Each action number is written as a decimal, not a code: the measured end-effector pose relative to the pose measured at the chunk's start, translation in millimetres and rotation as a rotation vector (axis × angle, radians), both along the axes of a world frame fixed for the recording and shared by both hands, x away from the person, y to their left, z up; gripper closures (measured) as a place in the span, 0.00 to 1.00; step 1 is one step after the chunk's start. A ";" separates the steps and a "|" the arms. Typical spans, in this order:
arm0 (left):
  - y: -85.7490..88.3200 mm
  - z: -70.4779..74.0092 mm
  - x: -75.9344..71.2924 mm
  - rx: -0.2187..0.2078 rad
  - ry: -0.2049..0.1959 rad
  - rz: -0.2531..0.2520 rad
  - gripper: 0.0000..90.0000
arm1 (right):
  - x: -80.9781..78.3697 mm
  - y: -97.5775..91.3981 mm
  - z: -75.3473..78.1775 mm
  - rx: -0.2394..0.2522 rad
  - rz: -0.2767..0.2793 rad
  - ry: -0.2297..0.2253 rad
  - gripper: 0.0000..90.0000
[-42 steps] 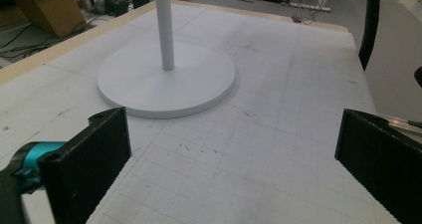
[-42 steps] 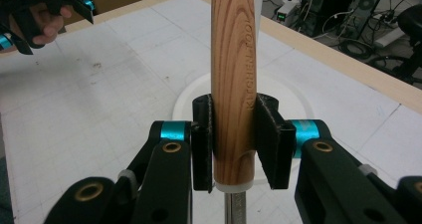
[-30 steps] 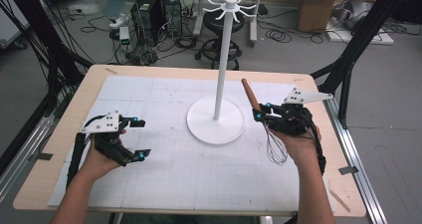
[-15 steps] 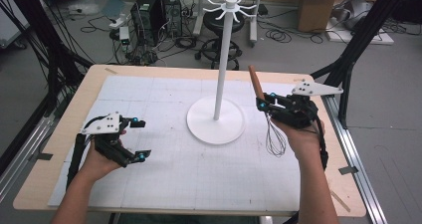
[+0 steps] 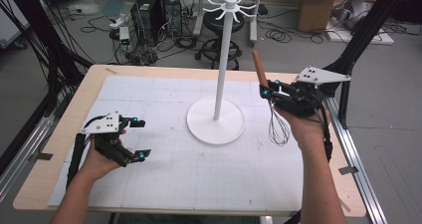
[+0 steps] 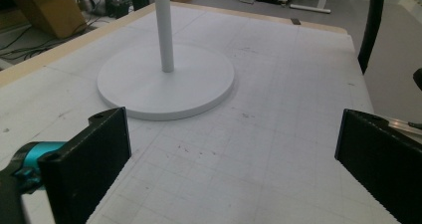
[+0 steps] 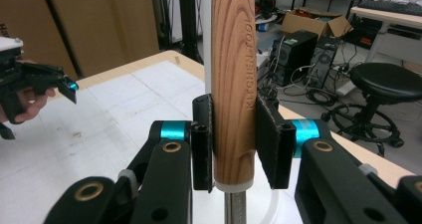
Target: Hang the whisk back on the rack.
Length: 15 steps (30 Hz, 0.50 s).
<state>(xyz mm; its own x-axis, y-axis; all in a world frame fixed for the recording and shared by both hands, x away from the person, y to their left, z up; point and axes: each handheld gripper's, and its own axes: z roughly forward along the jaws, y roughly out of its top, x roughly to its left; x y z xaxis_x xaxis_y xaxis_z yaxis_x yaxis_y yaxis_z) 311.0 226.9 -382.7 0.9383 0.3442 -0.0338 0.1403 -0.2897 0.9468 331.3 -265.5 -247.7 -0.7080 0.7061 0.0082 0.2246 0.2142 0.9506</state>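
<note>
My right gripper (image 5: pixel 266 90) (image 7: pixel 234 142) is shut on a whisk, its pads clamping the lower end of the wooden handle (image 5: pixel 258 67) (image 7: pixel 234 59). The handle points up and the wire loops (image 5: pixel 278 129) hang below my hand, off the mat. A white stand (image 5: pixel 225 59) with a ring of hooks (image 5: pixel 229 4) on top rises from a round base (image 5: pixel 215 129) (image 6: pixel 166 84) just left of the whisk. My left gripper (image 5: pixel 142 139) (image 6: pixel 231 149) stands open low over the mat at the left, nothing between its jaws, facing the base.
A white gridded mat (image 5: pixel 199 174) covers the wooden table (image 5: pixel 74 109). Black frame posts (image 5: pixel 368 30) stand at the right and left edges. Computers (image 5: pixel 149 15), a stool (image 5: pixel 219 50) and cardboard boxes (image 5: pixel 318 5) are on the floor beyond the far edge.
My right gripper has risen with the whisk, lifting the wire loops higher off the mat and moving the handle nearer the stand's pole. My left hand has stayed put.
</note>
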 end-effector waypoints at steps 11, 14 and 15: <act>0.0 0.0 0.1 -0.004 0.000 0.000 0.02 | 4.3 -3.1 21.5 0.024 -0.015 -0.028 0.78; 0.1 0.2 0.1 0.000 -0.003 -0.001 0.02 | 4.1 -3.8 28.7 0.032 -0.022 -0.033 0.78; 0.1 0.3 0.2 0.001 -0.004 -0.001 0.02 | 4.5 -4.1 31.1 0.032 -0.024 -0.039 0.78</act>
<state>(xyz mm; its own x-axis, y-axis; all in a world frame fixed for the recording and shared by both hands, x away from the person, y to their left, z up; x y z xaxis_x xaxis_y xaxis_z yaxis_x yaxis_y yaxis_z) 311.1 227.0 -382.4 0.9388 0.3430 -0.0299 0.1363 -0.2905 0.9471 335.8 -269.6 -216.6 -0.6912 0.7227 0.0042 0.1923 0.1783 0.9650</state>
